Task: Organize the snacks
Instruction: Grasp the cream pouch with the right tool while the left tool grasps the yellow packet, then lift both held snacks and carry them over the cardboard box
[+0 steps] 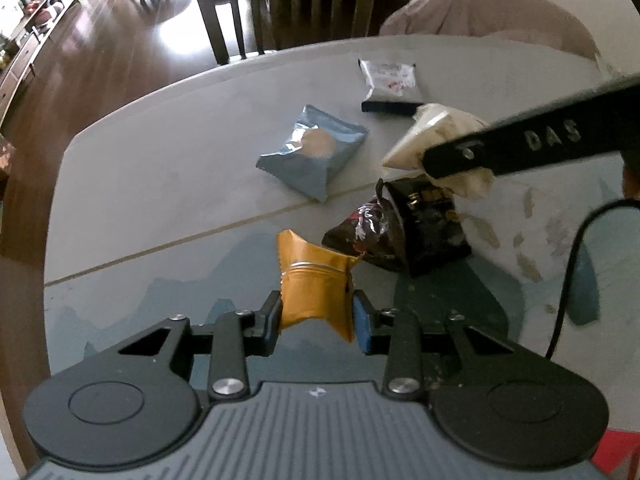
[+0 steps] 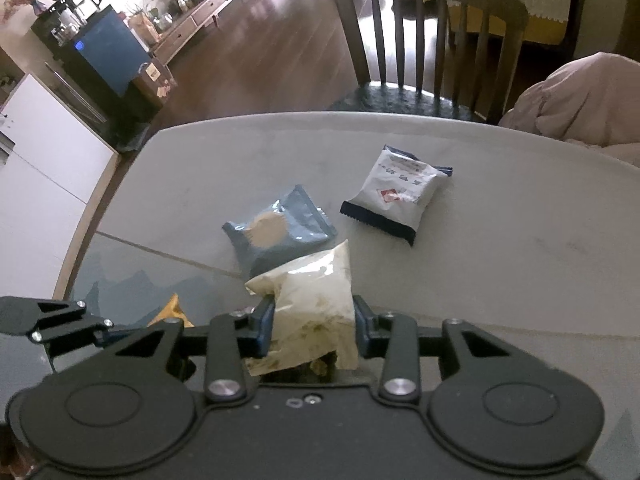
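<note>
The left gripper (image 1: 316,312) was clamped on a gold snack packet (image 1: 314,284), blue pads pressed against both its sides, the packet raised clear of the table (image 1: 160,184). The right gripper (image 2: 314,330) was clenched on a cream snack pouch (image 2: 312,300), crumpled between its pads and likewise lifted. From the left wrist view that pouch hung just above a black snack bag (image 1: 420,232), which lay on the patterned mat (image 1: 540,240). Beyond, a grey-blue cookie packet (image 1: 314,150) rested flat near the middle of the table, and a white packet with a dark edge (image 1: 390,82) lay farther back, well apart from it. A wooden chair (image 2: 424,40) stood behind the table's far edge, with a pinkish cloth (image 2: 580,100) heaped to its right.
</note>
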`<state>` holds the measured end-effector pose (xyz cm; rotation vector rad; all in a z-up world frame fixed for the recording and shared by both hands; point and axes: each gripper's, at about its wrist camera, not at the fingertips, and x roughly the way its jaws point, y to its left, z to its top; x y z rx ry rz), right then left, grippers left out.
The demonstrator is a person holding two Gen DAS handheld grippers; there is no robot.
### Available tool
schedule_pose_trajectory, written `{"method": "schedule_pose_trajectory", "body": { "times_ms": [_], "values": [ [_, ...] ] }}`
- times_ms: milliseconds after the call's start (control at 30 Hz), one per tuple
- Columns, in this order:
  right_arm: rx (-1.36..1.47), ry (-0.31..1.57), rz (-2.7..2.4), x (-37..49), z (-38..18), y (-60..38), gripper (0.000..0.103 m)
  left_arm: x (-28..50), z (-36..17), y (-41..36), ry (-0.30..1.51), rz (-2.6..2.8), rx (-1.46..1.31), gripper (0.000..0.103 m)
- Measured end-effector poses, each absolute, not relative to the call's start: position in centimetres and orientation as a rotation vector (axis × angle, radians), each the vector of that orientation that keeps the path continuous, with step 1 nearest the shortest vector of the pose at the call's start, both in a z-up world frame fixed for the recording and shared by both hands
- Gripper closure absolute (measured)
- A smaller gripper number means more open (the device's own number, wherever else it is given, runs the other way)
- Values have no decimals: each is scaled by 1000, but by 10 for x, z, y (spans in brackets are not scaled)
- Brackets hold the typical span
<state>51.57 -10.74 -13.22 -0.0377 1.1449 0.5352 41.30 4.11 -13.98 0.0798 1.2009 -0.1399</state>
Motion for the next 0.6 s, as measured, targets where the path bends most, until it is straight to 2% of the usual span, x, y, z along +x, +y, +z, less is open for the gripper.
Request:
{"method": "schedule_pose_trajectory", "body": {
  "times_ms": [367,600],
  "values": [
    [-31,1065,542,453,-77,-122,65,368,-81,42,1105,-143,48,67],
    [-24,1001,540,403,-40,-127,65,326,-31,38,971,-156,32,67]
  ]
}}
